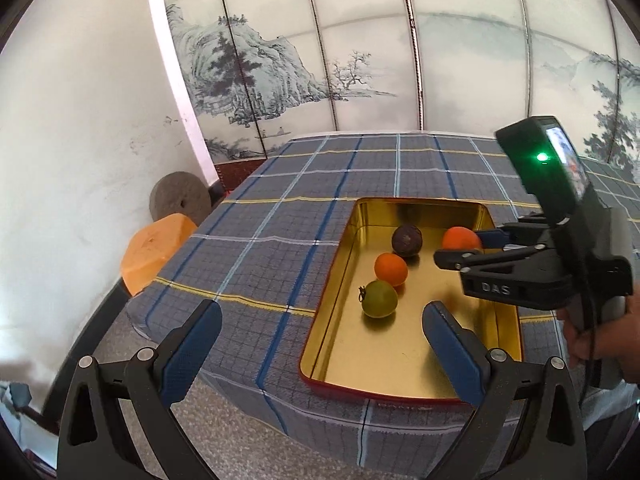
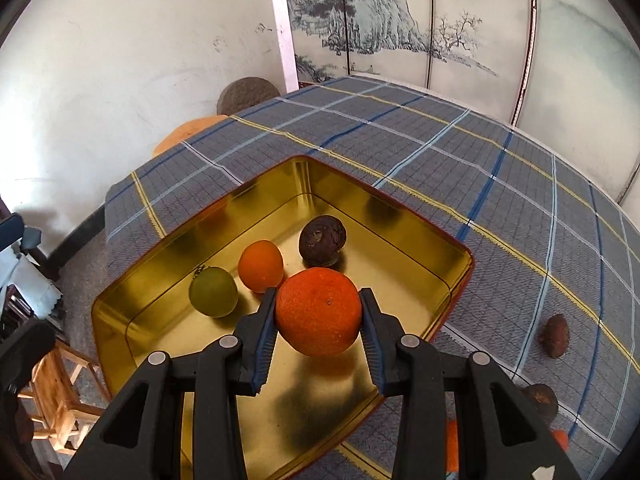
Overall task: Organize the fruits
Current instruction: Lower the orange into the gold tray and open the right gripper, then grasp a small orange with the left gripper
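**Orange held over the tin, ready to set down**

My right gripper (image 2: 319,314) was clenched on an orange (image 2: 318,311), one pad on each side of it, and I held it above the floor of the gold-lined tin (image 2: 440,248), apart from the metal as far as the shadow beneath suggested. Three fruits already lay inside: a green tomato (image 2: 213,291), a smaller orange (image 2: 260,266) just beside it, and a dark wrinkled passion fruit (image 2: 322,241) farther back. My left gripper (image 1: 322,338) hung released near the tin's near end, fingers spread wide with nothing between them.

I judged this to be the placing step, partway through the sorting, since two brown fruits (image 2: 553,336) and something orange near my right gripper's body lay out on the checked tablecloth (image 2: 460,152). The next move called for lowering the orange onto bare floor clear of the smaller orange, then easing the pads apart gently so it would not roll into its neighbours.
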`<action>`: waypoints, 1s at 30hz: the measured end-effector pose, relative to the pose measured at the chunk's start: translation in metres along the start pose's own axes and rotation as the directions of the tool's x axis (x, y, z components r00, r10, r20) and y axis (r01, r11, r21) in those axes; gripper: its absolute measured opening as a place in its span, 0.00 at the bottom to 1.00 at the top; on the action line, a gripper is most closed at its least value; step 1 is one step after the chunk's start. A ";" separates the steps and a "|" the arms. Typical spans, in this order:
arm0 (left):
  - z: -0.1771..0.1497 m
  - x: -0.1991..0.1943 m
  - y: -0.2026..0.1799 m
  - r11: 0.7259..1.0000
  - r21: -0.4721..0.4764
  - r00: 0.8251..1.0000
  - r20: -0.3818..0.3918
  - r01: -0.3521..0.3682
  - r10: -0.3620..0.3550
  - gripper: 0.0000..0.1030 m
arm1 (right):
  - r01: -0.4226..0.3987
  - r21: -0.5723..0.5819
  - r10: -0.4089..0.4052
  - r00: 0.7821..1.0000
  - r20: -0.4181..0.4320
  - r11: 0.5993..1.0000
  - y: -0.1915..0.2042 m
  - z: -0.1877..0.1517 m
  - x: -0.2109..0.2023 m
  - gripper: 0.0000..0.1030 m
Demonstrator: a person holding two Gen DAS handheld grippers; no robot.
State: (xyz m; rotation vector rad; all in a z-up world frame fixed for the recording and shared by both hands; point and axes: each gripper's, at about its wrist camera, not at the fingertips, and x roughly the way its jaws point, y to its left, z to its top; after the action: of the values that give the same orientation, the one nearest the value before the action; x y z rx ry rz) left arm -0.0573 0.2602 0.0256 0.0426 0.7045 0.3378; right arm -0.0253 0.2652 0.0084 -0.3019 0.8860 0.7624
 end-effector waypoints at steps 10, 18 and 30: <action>0.000 0.002 0.006 0.996 -0.047 0.997 -0.029 0.072 -0.074 0.97 | 0.010 0.029 -0.010 1.000 -0.008 1.000 -0.002 0.009 0.012 0.36; -0.003 0.000 0.003 0.997 -0.037 0.996 -0.053 0.071 -0.073 0.97 | -0.013 0.060 0.010 0.999 0.050 0.998 -0.004 0.018 0.002 0.48; -0.001 -0.006 -0.013 0.997 0.021 0.996 -0.057 0.068 -0.067 0.97 | 0.025 0.104 -0.047 0.976 0.215 0.994 -0.037 -0.017 -0.084 0.59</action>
State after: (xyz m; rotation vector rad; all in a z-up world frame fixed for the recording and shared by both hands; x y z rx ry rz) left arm -0.0588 0.2459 0.0269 0.0313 0.7636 0.2670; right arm -0.0426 0.1902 0.0620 -0.1411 0.7078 0.7001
